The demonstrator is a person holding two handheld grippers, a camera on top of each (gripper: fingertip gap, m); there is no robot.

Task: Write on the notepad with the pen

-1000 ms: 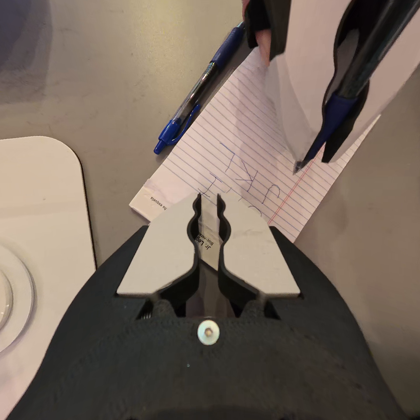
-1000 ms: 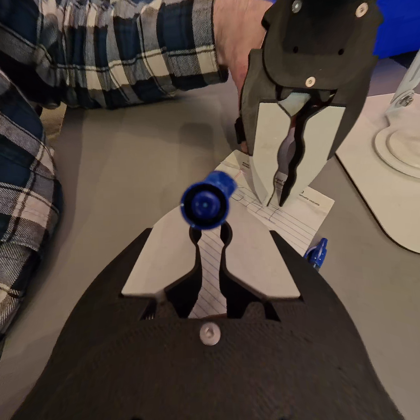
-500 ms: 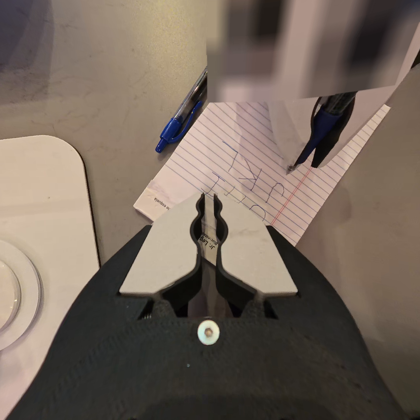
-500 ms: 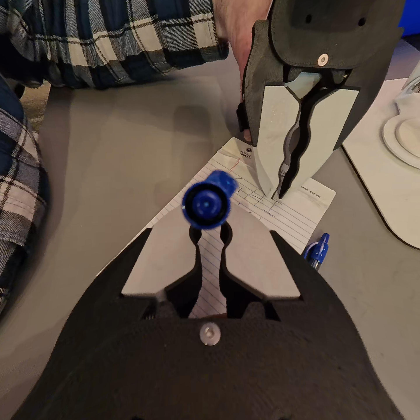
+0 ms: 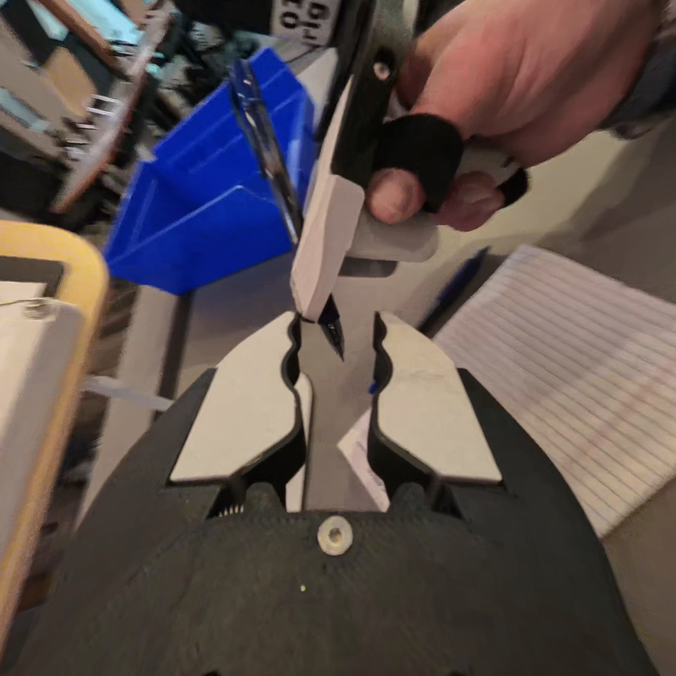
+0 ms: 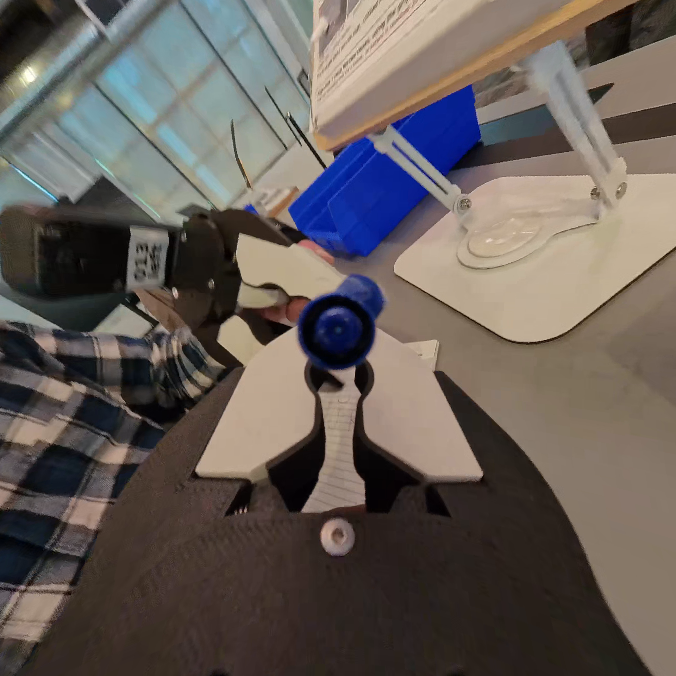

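My left gripper (image 5: 337,322) is open and holds nothing; it hangs above the grey table, left of the lined notepad (image 5: 548,384). My right gripper (image 6: 338,369) is shut on a blue pen (image 6: 336,329), whose blue cap end points at its camera. In the left wrist view the right gripper (image 5: 318,263) comes down from above, held by a hand, and the pen's dark tip (image 5: 334,338) hangs in the air in line with my left fingertips, touching neither. The notepad shows between my right fingers (image 6: 340,457). The left gripper (image 6: 263,263) shows at left, lifted.
A second blue pen (image 5: 457,285) lies on the table beside the notepad. A blue bin (image 5: 205,205) stands behind. A white stand base (image 6: 530,263) carries a wood-edged board (image 6: 420,55). A plaid sleeve (image 6: 73,402) is at left. Only a small space, under 4 cm, lies between the two pairs of fingers.
My left gripper opened, left the notepad's edge, and rose and swung away to the left. My right gripper lifted the pen tip off the paper, still gripping the pen.
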